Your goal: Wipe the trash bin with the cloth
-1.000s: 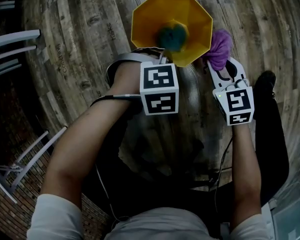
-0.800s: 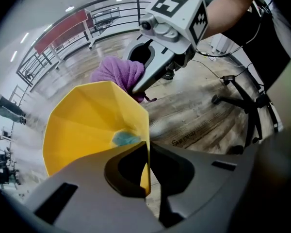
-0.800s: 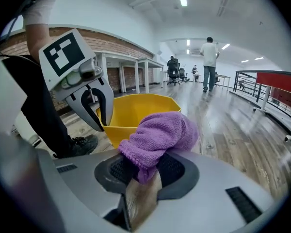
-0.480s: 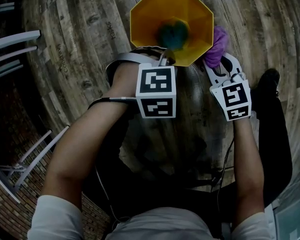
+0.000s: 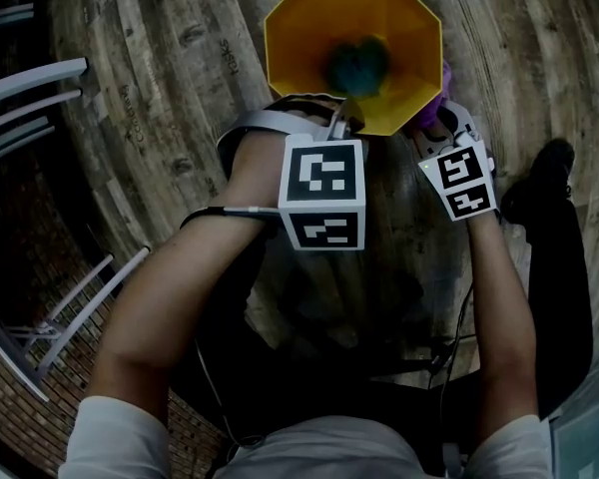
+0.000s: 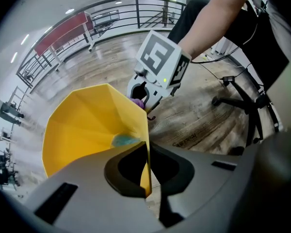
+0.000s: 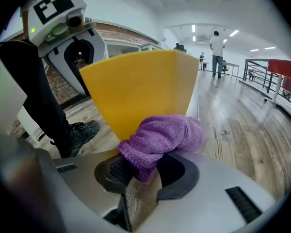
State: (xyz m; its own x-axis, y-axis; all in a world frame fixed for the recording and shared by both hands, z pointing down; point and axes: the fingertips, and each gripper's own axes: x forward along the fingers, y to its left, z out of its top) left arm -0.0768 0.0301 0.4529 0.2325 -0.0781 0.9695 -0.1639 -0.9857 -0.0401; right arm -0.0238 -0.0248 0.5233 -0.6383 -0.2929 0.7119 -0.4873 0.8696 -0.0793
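Observation:
A yellow octagonal trash bin point(image 5: 309, 38) stands on the wooden floor, with something teal at its bottom. My left gripper point(image 5: 351, 116) is shut on the bin's near rim point(image 6: 144, 130), the thin yellow wall pinched between the pads. My right gripper point(image 5: 437, 120) is shut on a purple cloth point(image 7: 162, 137), which presses against the bin's outer wall point(image 7: 140, 86) on its right side. In the head view only a sliver of the cloth point(image 5: 441, 100) shows beside the bin. The left gripper view shows the right gripper point(image 6: 145, 98) close behind the bin's edge.
Metal railings point(image 5: 30, 88) run along the left. A dark shoe point(image 5: 539, 178) and a trouser leg stand right of my right arm. A chair base point(image 6: 247, 106) sits on the floor behind. A person point(image 7: 217, 52) stands far off in the hall.
My right gripper has sunk along the bin's right side with the cloth, so less purple shows in the head view. The left gripper has kept its hold on the rim.

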